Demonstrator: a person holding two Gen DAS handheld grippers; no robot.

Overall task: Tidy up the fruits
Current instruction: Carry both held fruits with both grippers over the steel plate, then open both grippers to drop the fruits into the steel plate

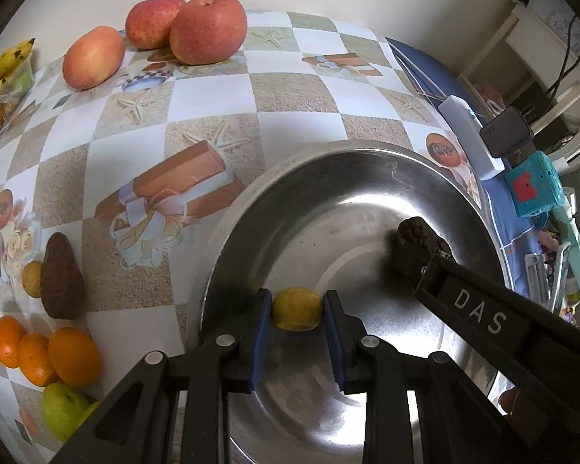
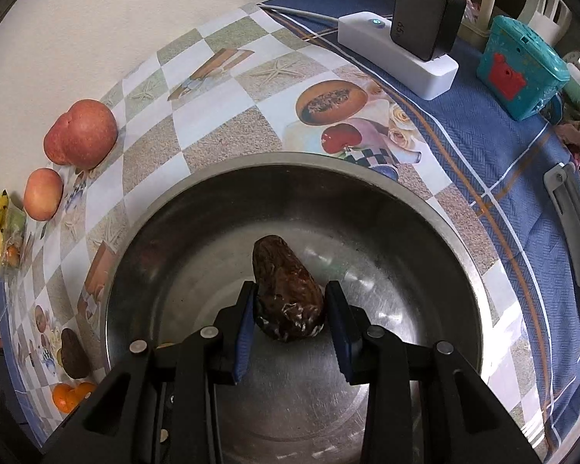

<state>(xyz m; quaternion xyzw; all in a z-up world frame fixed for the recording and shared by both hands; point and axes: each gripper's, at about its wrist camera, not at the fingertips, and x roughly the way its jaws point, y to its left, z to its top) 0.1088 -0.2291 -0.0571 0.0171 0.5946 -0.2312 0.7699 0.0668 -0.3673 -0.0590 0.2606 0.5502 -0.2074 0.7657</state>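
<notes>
Over a steel bowl (image 1: pixel 367 201) on a checkered table, the left gripper (image 1: pixel 297 309) clamps a small yellow fruit (image 1: pixel 297 308), while the right gripper (image 2: pixel 290 309) grips a dark brown avocado (image 2: pixel 286 290), both low inside the bowl. This looks like the placing step. Next, each gripper likely needs to open and lift away.
</notes>
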